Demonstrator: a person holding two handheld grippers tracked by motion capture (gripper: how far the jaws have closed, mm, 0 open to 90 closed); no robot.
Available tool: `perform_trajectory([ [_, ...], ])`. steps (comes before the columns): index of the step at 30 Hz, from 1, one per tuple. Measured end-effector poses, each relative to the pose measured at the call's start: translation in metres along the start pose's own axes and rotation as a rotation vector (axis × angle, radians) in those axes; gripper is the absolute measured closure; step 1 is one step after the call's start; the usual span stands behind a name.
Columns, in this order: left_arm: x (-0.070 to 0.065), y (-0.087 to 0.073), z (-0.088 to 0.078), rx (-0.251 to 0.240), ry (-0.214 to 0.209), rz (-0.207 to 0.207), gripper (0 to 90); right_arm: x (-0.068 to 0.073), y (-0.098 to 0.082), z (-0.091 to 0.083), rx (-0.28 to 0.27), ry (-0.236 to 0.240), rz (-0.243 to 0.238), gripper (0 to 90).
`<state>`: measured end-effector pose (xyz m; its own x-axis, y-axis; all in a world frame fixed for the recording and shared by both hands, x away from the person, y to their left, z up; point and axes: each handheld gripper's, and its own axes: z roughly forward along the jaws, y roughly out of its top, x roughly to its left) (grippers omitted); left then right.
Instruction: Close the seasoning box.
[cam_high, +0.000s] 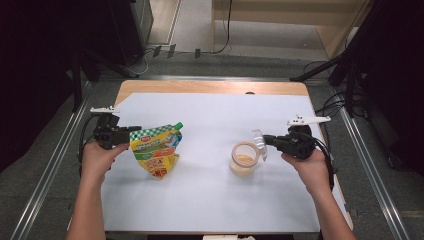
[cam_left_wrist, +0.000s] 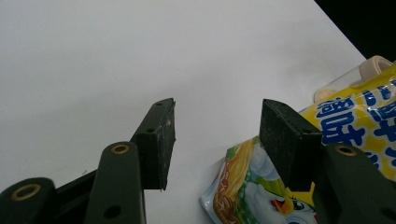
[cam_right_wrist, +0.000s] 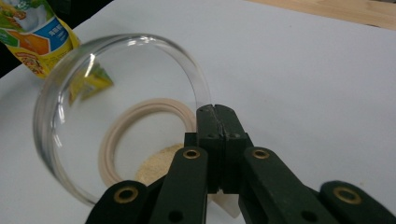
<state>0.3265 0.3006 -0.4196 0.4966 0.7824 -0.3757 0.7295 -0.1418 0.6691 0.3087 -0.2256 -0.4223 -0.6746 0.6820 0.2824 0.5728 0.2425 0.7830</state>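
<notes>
A yellow and green food pouch (cam_high: 157, 150) stands on the white sheet at the left. My left gripper (cam_high: 134, 130) is at its upper left corner. In the left gripper view my left gripper (cam_left_wrist: 217, 109) is open with only white sheet between the jaws, and the pouch (cam_left_wrist: 355, 126) lies behind the right-hand jaw. A clear jar (cam_high: 244, 159) with a cream rim and pale powder inside stands right of centre. My right gripper (cam_high: 266, 140) is shut on the edge of a round clear lid (cam_high: 258, 142) and holds it tilted above the jar. The lid (cam_right_wrist: 70, 93) and jar rim (cam_right_wrist: 109, 149) show beyond my right gripper (cam_right_wrist: 215, 109).
The white sheet (cam_high: 210, 110) covers a wooden table whose bare edge (cam_high: 200, 86) runs along the back. Metal rails and cables lie on the floor on both sides. The jar (cam_left_wrist: 371, 67) peeks out behind the pouch in the left gripper view.
</notes>
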Motion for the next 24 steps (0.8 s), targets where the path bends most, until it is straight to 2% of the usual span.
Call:
perform_trajectory([
  [3, 0.0, 0.0, 0.0, 0.0, -0.002, -0.001, 46.3, 0.007, 0.002, 0.002, 0.001, 0.015, -0.022, 89.8],
  [6, 0.001, 0.0, 0.0, 0.004, -0.002, 0.001, 46.3, 0.013, 0.003, 0.003, 0.004, 0.013, -0.048, 85.7],
  [11, 0.001, -0.001, 0.0, 0.003, -0.003, 0.0, 46.1, 0.014, 0.004, 0.002, -0.009, 0.007, -0.069, 76.6],
  [17, 0.001, -0.001, 0.001, 0.001, -0.014, -0.003, 46.1, 0.002, 0.002, -0.002, -0.023, -0.011, -0.052, 63.2],
  [21, 0.001, -0.001, 0.001, 0.001, -0.013, -0.002, 46.0, -0.008, -0.001, -0.004, -0.026, -0.024, -0.027, 57.9],
  [24, 0.001, -0.001, 0.001, 0.001, -0.013, -0.003, 46.0, -0.013, -0.003, -0.005, -0.036, -0.032, -0.028, 54.6],
])
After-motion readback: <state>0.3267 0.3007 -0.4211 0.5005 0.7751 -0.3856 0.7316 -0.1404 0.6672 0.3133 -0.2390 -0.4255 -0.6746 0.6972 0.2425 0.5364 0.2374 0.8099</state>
